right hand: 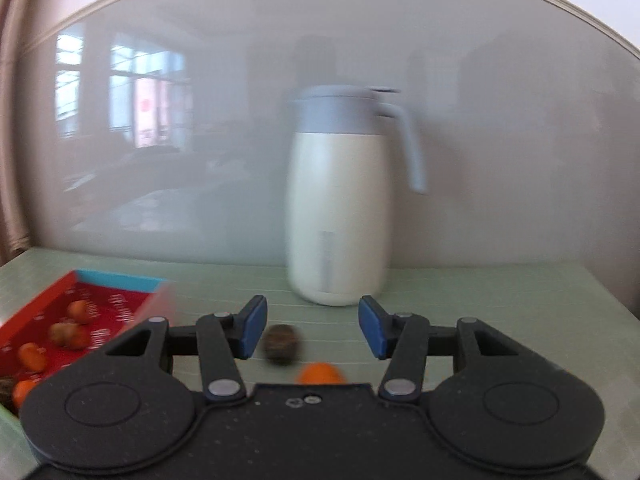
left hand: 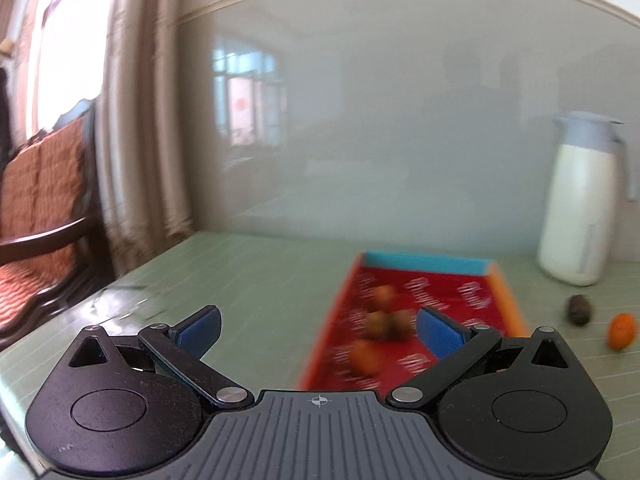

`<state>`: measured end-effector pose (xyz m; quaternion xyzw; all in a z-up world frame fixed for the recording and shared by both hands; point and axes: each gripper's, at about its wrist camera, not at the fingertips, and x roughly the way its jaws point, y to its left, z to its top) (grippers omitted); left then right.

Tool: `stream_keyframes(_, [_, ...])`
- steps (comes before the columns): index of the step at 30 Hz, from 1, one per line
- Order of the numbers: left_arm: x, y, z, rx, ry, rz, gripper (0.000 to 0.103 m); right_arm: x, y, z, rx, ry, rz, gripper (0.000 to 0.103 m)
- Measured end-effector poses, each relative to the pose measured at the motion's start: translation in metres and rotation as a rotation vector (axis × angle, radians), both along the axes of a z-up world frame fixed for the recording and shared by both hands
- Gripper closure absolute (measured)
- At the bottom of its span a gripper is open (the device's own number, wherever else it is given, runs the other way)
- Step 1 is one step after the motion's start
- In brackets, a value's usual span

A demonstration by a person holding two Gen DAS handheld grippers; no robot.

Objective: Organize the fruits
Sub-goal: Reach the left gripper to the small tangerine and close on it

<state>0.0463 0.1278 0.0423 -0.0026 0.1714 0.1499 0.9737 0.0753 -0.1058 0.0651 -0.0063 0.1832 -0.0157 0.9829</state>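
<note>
Fruits lie partly in the red tray [left hand: 448, 284] and partly loose on the green table [left hand: 248, 280], and we hold both grippers released.

In the tray we see several orange and brownish fruits [left hand: 380, 322], blurred, so we cannot count them surely. To the right of the tray, on the bare table, a dark fruit [right hand: 281, 345] lies beside an orange fruit [right hand: 320, 373], apart from each other. Our left gripper [left hand: 318, 330] hangs over the tray's near end, jaws wide, nothing between them. Our right gripper [right hand: 312, 330] stands right of the tray, jaws parted, the dark fruit below them, unpinched. Beyond the tray's right corner stands a white jug [right hand: 340, 208].
</note>
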Motion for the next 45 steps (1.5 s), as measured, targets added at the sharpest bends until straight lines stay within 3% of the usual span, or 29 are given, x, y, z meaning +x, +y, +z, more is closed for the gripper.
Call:
stream_keyframes(12, [0.027,-0.115,0.002,0.015,0.032,-0.215,0.000,-0.022,-0.090,-0.004,0.005,0.020,-0.139,0.053])
stream_keyframes(23, [0.053,-0.195,-0.007,0.014,0.080,-0.355,0.000,-0.040,-0.159,-0.007,0.020,0.021,-0.255,0.053])
stream_keyframes(36, [0.096,-0.260,-0.029,0.048,0.154,-0.399,0.001,-0.056,-0.232,-0.023,0.058,0.049,-0.443,0.053])
stream_keyframes(37, [0.099,-0.261,-0.031,0.050,0.160,-0.398,0.003,-0.058,-0.235,-0.024,0.059,0.051,-0.449,0.053])
stream_keyframes(39, [0.105,-0.264,-0.035,0.040,0.183,-0.399,0.024,-0.056,-0.238,-0.025,0.062,0.052,-0.458,0.053])
stream_keyframes(45, [0.115,-0.272,-0.044,0.034,0.218,-0.407,0.025,-0.055,-0.243,-0.029,0.051,0.068,-0.473,0.053])
